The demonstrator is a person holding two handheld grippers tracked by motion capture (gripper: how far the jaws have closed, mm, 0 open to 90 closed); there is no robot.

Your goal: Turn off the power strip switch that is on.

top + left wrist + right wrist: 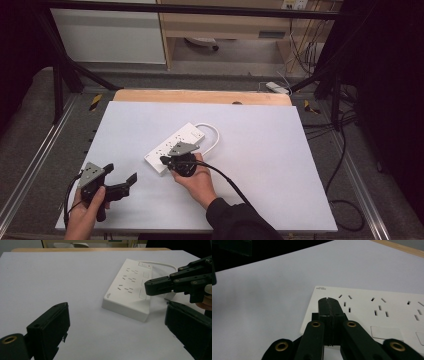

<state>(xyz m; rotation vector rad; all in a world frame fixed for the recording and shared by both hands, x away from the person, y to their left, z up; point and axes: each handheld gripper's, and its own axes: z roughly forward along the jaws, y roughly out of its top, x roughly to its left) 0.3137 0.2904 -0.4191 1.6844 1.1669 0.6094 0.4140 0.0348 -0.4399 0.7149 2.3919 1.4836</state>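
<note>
Right gripper view: power strip (367, 312) bears small unreadable lettering.

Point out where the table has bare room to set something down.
Free: the table right of the power strip and its cord, and the far left corner. Crowded: the near left, where the shut right gripper meets the strip and the open left gripper hovers.

- The right gripper (165, 160) and its hand cover part of the power strip (172, 145) in the high view.
- The power strip runs off the right edge of the right gripper view.
- The printed mark on its end is probably a brand, too small to read.
</note>
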